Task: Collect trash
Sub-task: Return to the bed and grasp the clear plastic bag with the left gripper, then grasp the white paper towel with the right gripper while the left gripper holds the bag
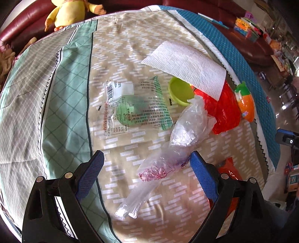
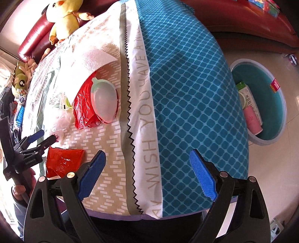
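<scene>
My left gripper (image 1: 146,154) is open just above the patterned cloth (image 1: 130,46). A crumpled clear plastic bag with pink print (image 1: 158,164) lies between its blue pads, and neither pad presses on it. Beyond it lie a clear wrapper with green print (image 1: 134,104), a green lid (image 1: 180,91), a white paper napkin (image 1: 188,65), a red plastic bag (image 1: 224,112) and an orange carrot-shaped container (image 1: 244,104). A red wrapper (image 1: 228,168) is half hidden behind the right finger. My right gripper (image 2: 147,154) is open and empty over the cloth's near edge, right of the red wrapper (image 2: 63,160).
A round teal bin (image 2: 265,74) stands on the floor to the right of the table, with a pink and white carton (image 2: 250,108) in it. A yellow plush duck (image 1: 69,11) sits on a dark red sofa (image 1: 28,22) behind. The left gripper (image 2: 45,137) shows at the right wrist view's left edge.
</scene>
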